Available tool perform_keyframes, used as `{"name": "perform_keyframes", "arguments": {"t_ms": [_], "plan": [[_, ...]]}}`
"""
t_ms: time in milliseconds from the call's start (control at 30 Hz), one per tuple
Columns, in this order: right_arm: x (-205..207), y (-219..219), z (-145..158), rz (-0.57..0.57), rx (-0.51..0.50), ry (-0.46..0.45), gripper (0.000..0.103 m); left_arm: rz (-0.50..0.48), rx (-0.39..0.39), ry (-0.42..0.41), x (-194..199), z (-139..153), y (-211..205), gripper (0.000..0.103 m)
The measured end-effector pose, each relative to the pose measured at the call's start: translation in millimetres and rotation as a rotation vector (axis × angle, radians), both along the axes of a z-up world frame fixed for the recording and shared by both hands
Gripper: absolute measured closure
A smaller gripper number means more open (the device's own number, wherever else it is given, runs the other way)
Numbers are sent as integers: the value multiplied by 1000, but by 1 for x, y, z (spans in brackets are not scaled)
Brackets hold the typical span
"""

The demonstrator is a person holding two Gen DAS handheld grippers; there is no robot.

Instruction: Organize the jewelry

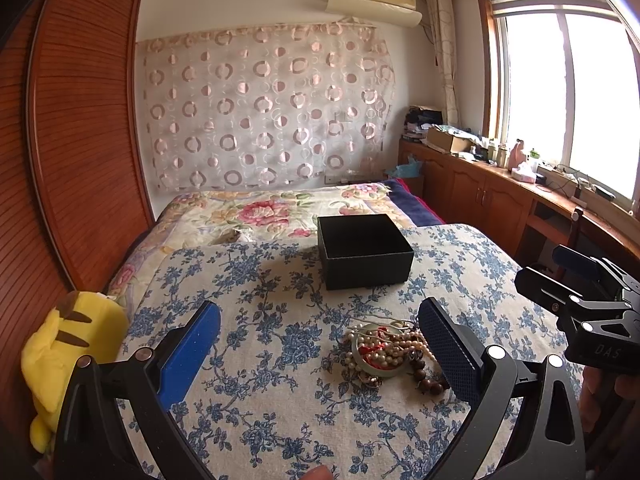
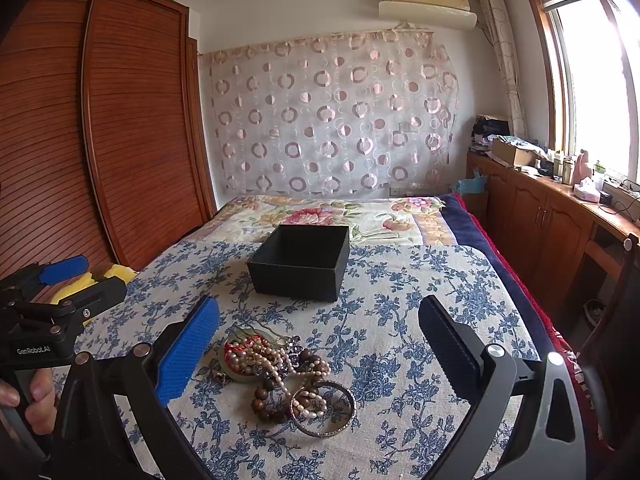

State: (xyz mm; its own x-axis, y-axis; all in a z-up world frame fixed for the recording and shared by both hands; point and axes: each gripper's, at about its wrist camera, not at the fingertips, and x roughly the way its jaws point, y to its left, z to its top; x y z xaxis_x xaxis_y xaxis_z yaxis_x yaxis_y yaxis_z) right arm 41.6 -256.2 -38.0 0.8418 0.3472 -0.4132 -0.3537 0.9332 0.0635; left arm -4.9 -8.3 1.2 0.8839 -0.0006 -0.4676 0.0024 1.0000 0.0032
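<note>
The jewelry pile (image 2: 280, 376) lies just ahead between the spread, empty right tool (image 2: 320, 348) fingers, black box (image 2: 300, 264) beyond.

The left tool's right finger (image 1: 444, 348) hides part of the jewelry pile (image 1: 390, 350); box interior (image 1: 360, 236) too dark.

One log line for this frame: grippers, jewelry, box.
left gripper: open, empty | right gripper: open, empty | jewelry pile: on floral cloth, untouched | black box: open, looks empty, behind pile
</note>
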Motion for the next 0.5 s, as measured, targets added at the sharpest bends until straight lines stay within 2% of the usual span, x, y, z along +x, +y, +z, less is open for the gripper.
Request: {"name": "perform_keyframes", "arguments": {"t_ms": [500], "plan": [[1,1,1,4,2,-1,2,-11,4,-6,-1,0,-6,7]]}}
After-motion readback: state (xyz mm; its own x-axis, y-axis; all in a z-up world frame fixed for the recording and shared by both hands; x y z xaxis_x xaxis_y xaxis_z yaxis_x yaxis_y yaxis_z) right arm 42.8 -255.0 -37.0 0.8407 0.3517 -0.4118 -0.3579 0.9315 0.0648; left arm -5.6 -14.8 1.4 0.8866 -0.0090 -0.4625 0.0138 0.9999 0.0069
